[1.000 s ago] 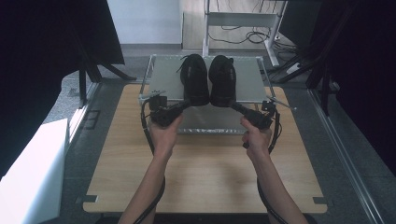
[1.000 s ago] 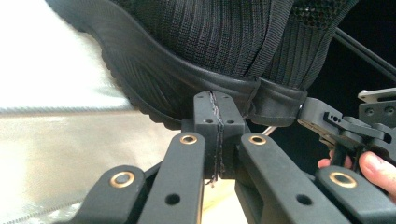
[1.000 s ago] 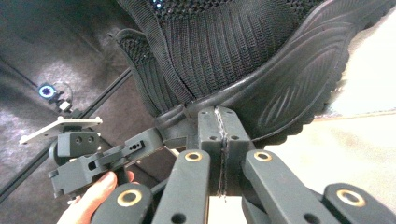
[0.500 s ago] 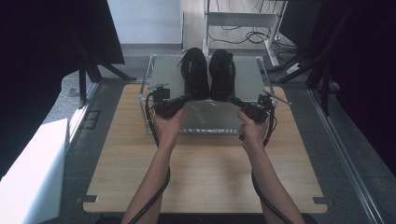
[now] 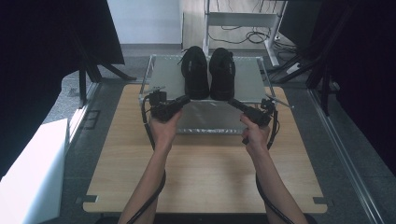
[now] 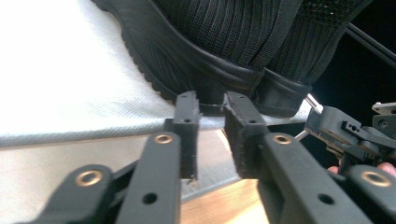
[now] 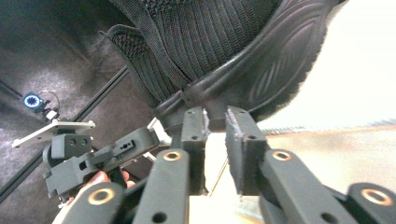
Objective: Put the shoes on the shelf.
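Table (image 5: 205,186): wooden, grey tray (image 5: 164,77) set at far edge.
Shoes: black pair, left shoe (image 5: 194,72) beside right shoe (image 5: 222,73), placed on tray.
Left gripper (image 5: 183,100): jaws slightly parted at left shoe's heel.
Right gripper (image 5: 233,102): jaws slightly parted at right shoe's heel.

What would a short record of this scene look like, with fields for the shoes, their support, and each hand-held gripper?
shoes: two black shoes, left shoe and right shoe, side by side, heels toward the person
support: grey tray at the far edge of the wooden table
left hand-held gripper: jaws slightly apart at the left shoe's heel
right hand-held gripper: jaws slightly apart at the right shoe's heel
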A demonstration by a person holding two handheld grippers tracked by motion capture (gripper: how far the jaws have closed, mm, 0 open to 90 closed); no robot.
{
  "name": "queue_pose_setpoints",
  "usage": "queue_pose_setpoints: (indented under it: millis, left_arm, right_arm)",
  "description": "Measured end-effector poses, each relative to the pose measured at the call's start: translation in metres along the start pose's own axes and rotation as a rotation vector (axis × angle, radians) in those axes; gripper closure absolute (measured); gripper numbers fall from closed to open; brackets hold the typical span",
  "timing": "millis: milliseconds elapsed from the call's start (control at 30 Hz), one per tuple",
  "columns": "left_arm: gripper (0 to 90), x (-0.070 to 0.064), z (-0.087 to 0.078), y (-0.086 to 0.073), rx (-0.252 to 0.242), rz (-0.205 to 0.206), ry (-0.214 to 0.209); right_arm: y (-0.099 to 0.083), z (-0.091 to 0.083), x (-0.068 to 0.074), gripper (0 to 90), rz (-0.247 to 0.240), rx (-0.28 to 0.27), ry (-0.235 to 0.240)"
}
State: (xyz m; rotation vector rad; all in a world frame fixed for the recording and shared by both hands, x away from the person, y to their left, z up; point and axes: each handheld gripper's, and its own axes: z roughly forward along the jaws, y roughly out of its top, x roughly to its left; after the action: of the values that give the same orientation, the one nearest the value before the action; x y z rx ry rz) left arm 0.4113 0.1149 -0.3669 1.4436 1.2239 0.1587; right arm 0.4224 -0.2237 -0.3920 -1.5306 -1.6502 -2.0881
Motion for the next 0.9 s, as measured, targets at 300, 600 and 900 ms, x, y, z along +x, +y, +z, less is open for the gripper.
queue_pose_setpoints:
  millis: [300, 600, 900]
  left_arm:
    - [41.3, 0.001, -0.014, -0.013, -0.001, 0.072, 0.025]
    - [19.6, 0.001, -0.019, -0.034, 0.053, 0.142, 0.057]
    - [13.4, 0.000, -0.036, -0.047, 0.064, 0.187, 0.103]
  right_arm:
    - [-0.003, -0.020, -0.001, 53.0, -0.067, -0.009, 0.004]
    - [-0.017, -0.037, -0.004, 41.5, -0.172, 0.037, -0.021]
    - [-0.030, -0.051, 0.001, 29.6, -0.271, 0.106, -0.045]
